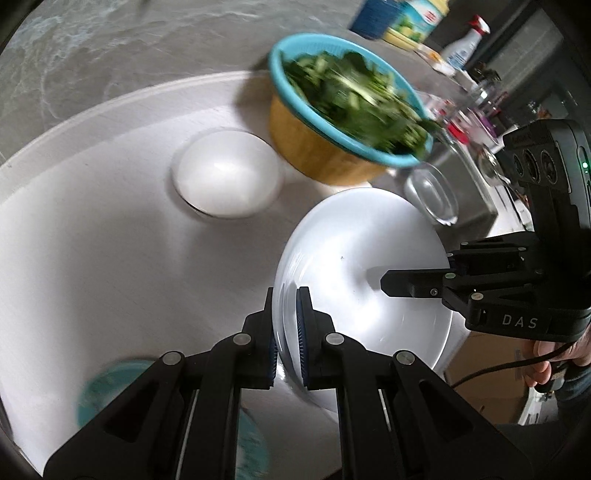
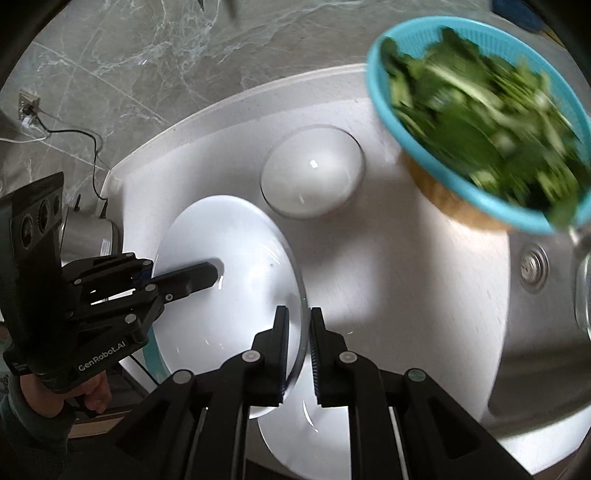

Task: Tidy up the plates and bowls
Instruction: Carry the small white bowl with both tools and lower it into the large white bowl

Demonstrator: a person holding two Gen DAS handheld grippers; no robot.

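Note:
A white plate (image 1: 351,236) (image 2: 229,236) hangs above the white counter (image 1: 92,240), gripped at opposite rims. My left gripper (image 1: 287,295) is shut on its left rim, the edge pinched between the blue pads. In the right wrist view the left gripper (image 2: 207,275) reaches over the plate from the left. My right gripper (image 2: 299,312) is shut on the right rim, and the left wrist view shows the right gripper (image 1: 391,286) reaching in from the right. A small white bowl (image 1: 227,173) (image 2: 312,173) sits on the counter beyond the plate. A teal plate (image 1: 107,387) lies below my left gripper, blurred.
A teal colander of greens (image 1: 343,99) (image 2: 480,118) rests in a yellow bowl behind the plate. A clear glass bowl (image 1: 432,195) stands by the steel sink (image 2: 532,266). Bottles (image 1: 406,18) line the back. A kettle (image 2: 88,236) is at the counter's left end.

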